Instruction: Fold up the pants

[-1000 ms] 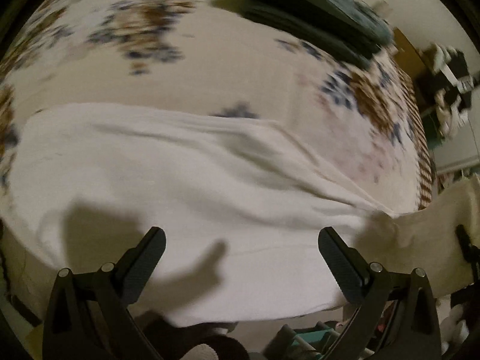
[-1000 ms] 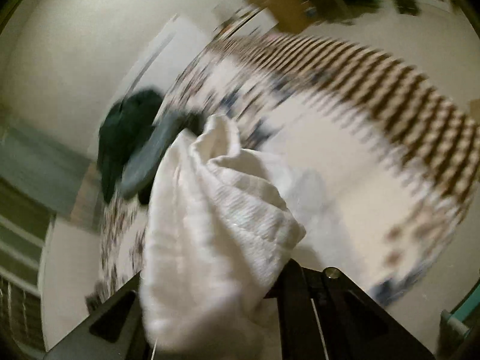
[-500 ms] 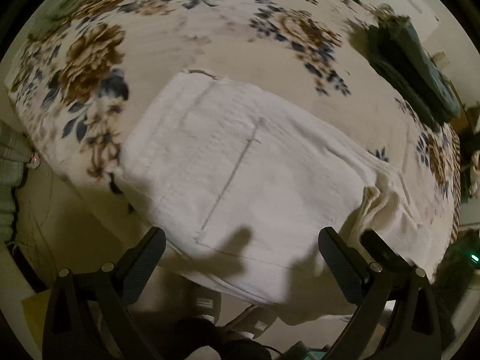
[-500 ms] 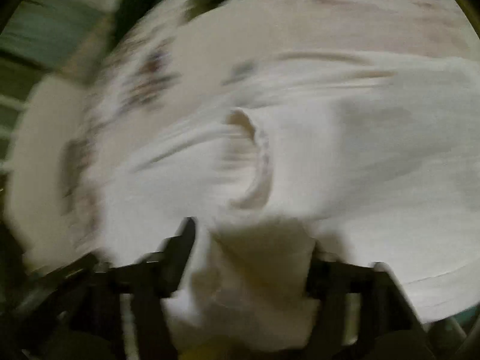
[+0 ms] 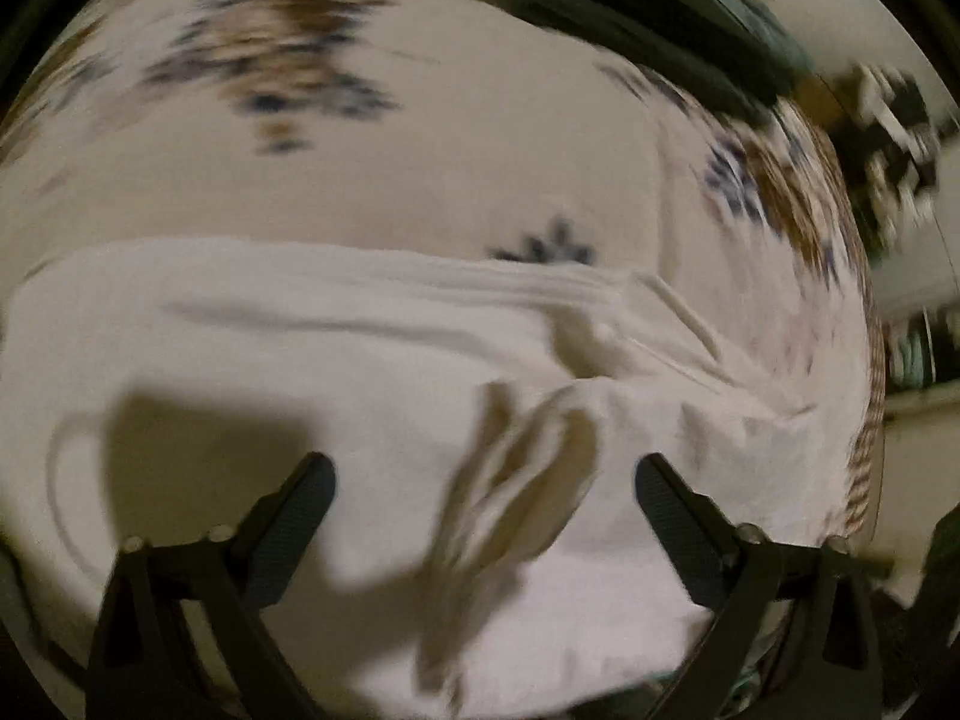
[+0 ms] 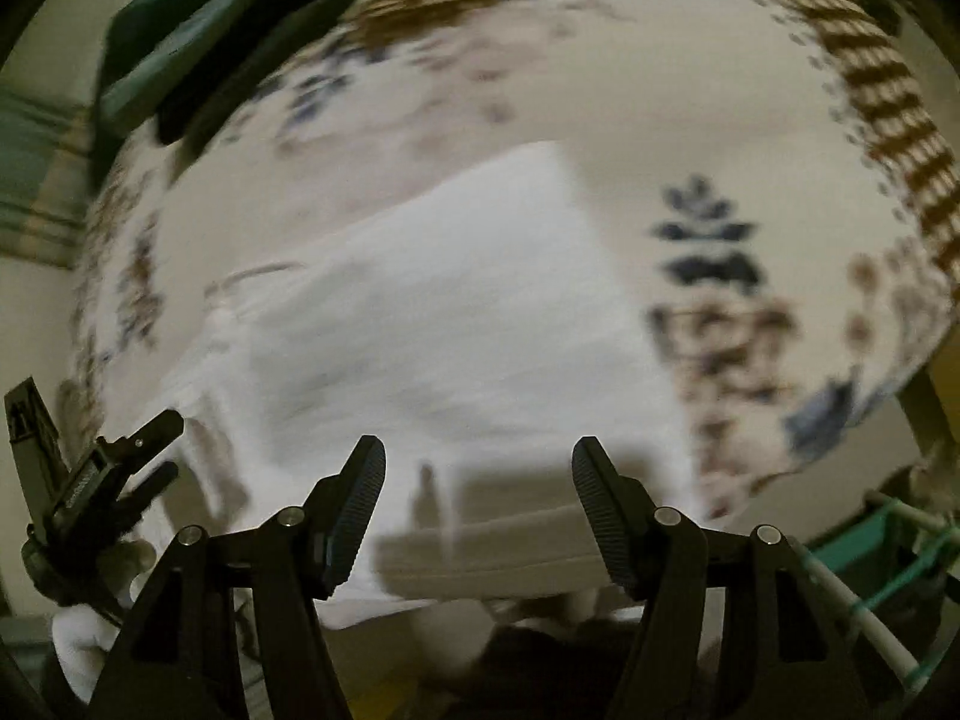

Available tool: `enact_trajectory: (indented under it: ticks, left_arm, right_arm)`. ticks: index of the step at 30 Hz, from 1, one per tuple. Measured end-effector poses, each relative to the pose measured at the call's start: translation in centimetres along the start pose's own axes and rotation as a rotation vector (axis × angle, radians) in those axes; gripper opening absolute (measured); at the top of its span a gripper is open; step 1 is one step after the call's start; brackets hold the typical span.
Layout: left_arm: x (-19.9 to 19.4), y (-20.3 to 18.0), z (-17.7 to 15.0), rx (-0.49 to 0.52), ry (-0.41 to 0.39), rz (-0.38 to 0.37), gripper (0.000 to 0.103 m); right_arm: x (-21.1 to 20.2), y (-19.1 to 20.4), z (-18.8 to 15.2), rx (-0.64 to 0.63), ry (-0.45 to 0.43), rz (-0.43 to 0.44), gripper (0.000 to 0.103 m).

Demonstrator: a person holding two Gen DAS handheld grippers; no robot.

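Left wrist view: left gripper (image 5: pixel 483 483) poised low over the white pants (image 5: pixel 336 396), pointing across the bed, fingers (image 5: pixel 300 510) spread wide with nothing between the pads, only cloth lying below the gap. Pants spread flat on the floral blanket (image 5: pixel 468 138), far edge running left to right across the middle of the view, near edge hanging off the side of the bed. A bunched ridge of folds (image 5: pixel 522 480) rising between the fingers, blurred by motion. Gripper shadow cast on the cloth to the left. Dark green cloth (image 5: pixel 648 18) heaped at the far edge of the bed, well apart from the pants. No brand, label or writing readable; too blurred to tell. Right wrist view: right gripper (image 6: pixel 477 483) likewise held low at the near edge of the bed, tilted down toward the pants (image 6: pixel 456 312), fingers (image 6: pixel 360 498) parted wide and holding nothing. Pants seen as a pale rectangle on the blanket (image 6: pixel 690 108), far corner toward the middle of the bed, near edge folded over below the fingertips. Left gripper (image 6: pixel 114 480) visible at the left rim, beside the pants' left edge, a lump of white cloth just below it; whether touching, cannot tell. Dark green cloth (image 6: pixel 180 48) at the upper left, on the far side of the bed. A teal frame with a white rod (image 6: pixel 864 600) at the lower right, off the bed. No readable text here either.
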State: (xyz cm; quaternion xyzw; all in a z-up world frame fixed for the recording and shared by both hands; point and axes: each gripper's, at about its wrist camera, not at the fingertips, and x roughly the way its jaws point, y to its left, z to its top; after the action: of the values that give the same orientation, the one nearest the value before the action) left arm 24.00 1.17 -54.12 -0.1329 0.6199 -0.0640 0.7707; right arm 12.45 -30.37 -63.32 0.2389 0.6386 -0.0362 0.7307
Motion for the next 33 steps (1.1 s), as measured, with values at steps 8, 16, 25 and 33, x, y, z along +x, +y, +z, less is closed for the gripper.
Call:
enact_trajectory:
  ticks: [8,16,25,33]
  left_arm:
    - [-1.0,2.8,-1.1,-0.075,-0.019,-0.136,0.013]
    - [-1.6,4.1,-1.7,-0.156,-0.037,-0.17,0.047]
    - [-10.8,14.0,-8.7,-0.503,-0.317,-0.212,0.103]
    - [-7.1,24.9,-13.8,-0.946,-0.381,-0.212,0.103]
  right_arm:
    - [2.4,1.0,1.9,-0.022,0.063,-0.091,0.067]
    - [4.5,3.8,2.1,-0.111,0.092,-0.18,0.076]
    - [6.0,7.6,1.0,-0.204,0.162,-0.124,0.1]
    - [7.5,11.9,2.1,-0.2,0.194,-0.127,0.1]
